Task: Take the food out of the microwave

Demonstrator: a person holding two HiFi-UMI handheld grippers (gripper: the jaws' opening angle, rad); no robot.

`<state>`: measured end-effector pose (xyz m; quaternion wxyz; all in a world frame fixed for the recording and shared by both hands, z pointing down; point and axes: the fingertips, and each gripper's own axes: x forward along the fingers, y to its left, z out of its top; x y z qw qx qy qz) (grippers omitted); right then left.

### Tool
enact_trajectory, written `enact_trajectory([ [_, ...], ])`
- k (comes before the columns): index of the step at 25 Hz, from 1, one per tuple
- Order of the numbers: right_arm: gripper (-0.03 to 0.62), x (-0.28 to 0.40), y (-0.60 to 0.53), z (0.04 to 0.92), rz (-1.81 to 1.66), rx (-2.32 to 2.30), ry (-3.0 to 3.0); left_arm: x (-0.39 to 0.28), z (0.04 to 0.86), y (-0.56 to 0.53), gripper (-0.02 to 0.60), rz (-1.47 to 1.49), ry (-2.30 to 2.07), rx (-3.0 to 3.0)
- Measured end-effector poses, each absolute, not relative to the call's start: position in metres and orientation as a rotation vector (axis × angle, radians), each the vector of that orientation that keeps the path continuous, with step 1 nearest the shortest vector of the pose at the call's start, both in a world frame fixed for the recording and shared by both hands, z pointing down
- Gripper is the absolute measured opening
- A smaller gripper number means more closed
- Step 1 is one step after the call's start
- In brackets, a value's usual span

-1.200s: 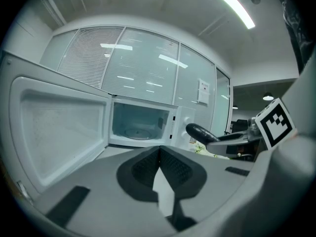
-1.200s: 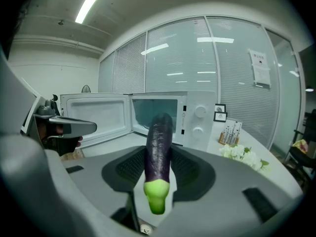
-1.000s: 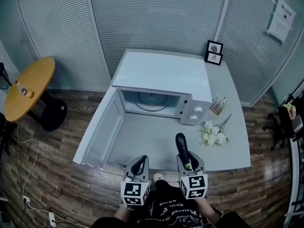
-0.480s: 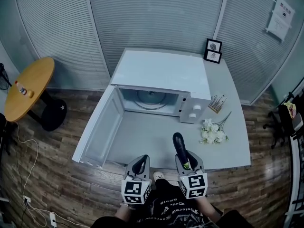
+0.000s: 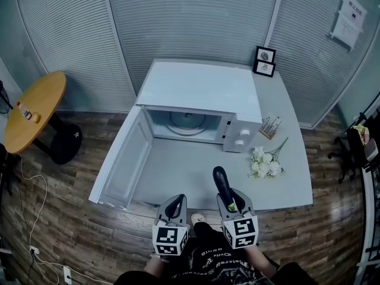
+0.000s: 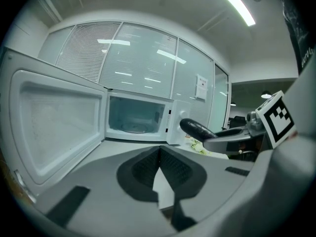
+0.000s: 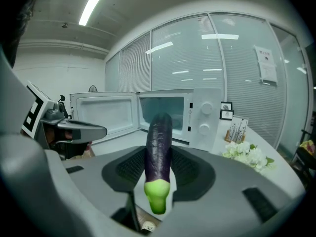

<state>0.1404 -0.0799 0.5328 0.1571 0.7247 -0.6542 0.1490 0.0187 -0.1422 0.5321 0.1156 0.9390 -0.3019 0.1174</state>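
closest to us, our left hand-held gripper (image 5: 174,203) sits low over the near edge of the table (image 5: 178,171), its jaws pressed together with nothing between them. just beside it, our right hand-held gripper (image 5: 228,196) is clamped on an eggplant (image 7: 158,137): the pads press its dark purple body from both sides, the green stem end faces back toward us, and the rounded tip sticks out past the jaws toward the microwave (image 5: 202,91). the eggplant is outside the oven, held in the air above the bare front part of the table.

farther on, the microwave door (image 5: 122,159) stands swung wide open to the left. inside we see only the glass turntable (image 5: 187,123). right of the microwave lies a bunch of white flowers (image 5: 265,166), and behind it a small holder of sticks (image 5: 270,126). two small picture frames (image 5: 265,61) stand at the far corner, against the blinds (image 5: 190,16). off to the left, on the wooden floor (image 5: 59,218), a round yellow side table (image 5: 35,108) carries a small bottle (image 5: 27,113).
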Motion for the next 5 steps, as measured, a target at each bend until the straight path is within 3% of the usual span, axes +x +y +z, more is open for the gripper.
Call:
enact_trajectory([
  [5, 0.156, 0.1383, -0.0781, 0.5361, 0.422, 2.063, -1.867, 0.019, 0.5325, -0.1423, 0.008, 0.344, -0.875, 2.754],
])
